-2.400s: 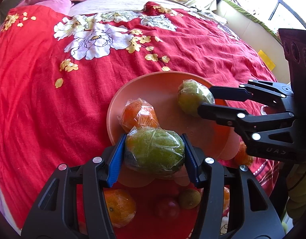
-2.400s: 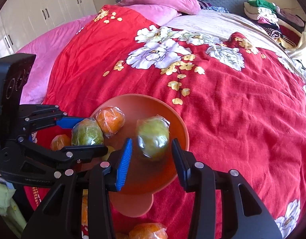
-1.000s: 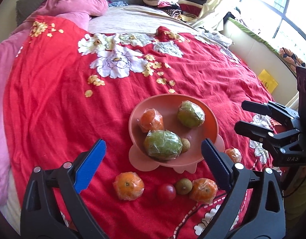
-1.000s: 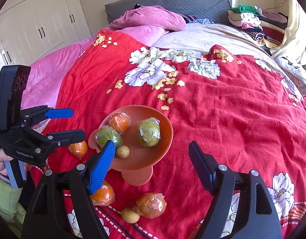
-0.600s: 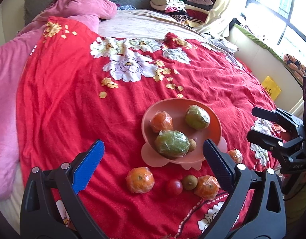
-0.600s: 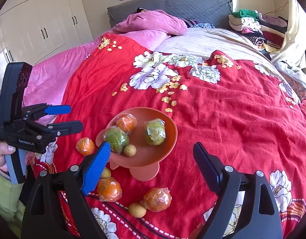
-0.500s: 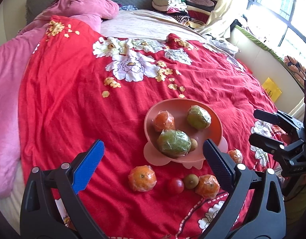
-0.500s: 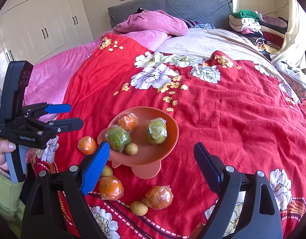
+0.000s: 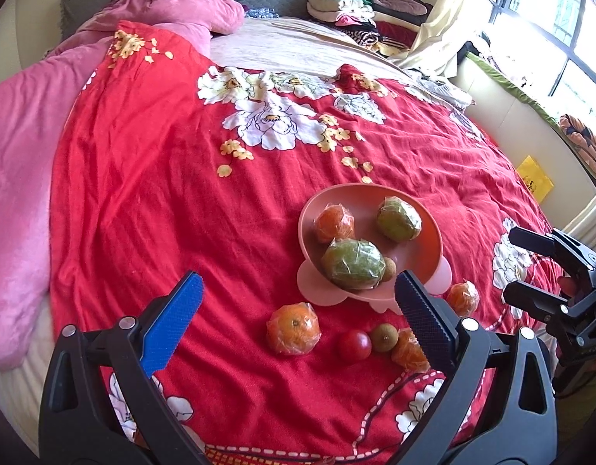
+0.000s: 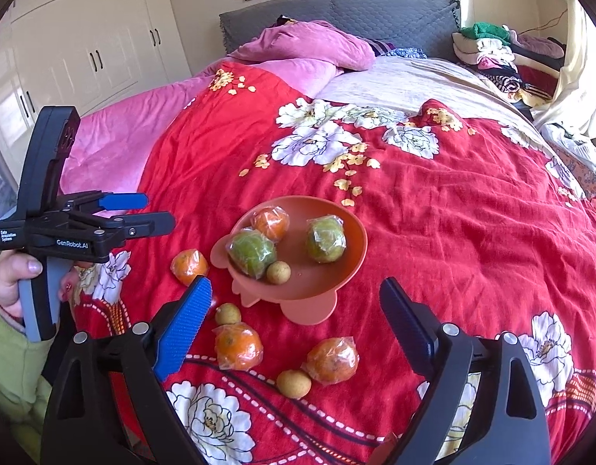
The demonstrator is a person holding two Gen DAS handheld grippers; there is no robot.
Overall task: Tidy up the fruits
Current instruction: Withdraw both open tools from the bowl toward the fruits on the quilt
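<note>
On the left in the right wrist view, the left claw (image 10: 158, 213) hangs released above the bed's edge, a hand (image 10: 11, 279) gripping its handle, nothing between its spread fingers. Just right of it, a wrapped orange (image 10: 189, 266) lies on the red floral bedspread (image 10: 453, 213) beside the orange bowl (image 10: 348, 255). The bowl holds two wrapped green fruits (image 10: 252, 252), one wrapped orange (image 10: 270, 223) and a small brown longan (image 10: 278, 272). In front of the bowl lie two more wrapped oranges (image 10: 239, 345) and two longans (image 10: 293, 384). The right claw (image 10: 296, 325) hovers over these loose fruits, its jaws opening, with nothing gripped. A red tomato (image 9: 354, 345) shows in the left wrist view.
</note>
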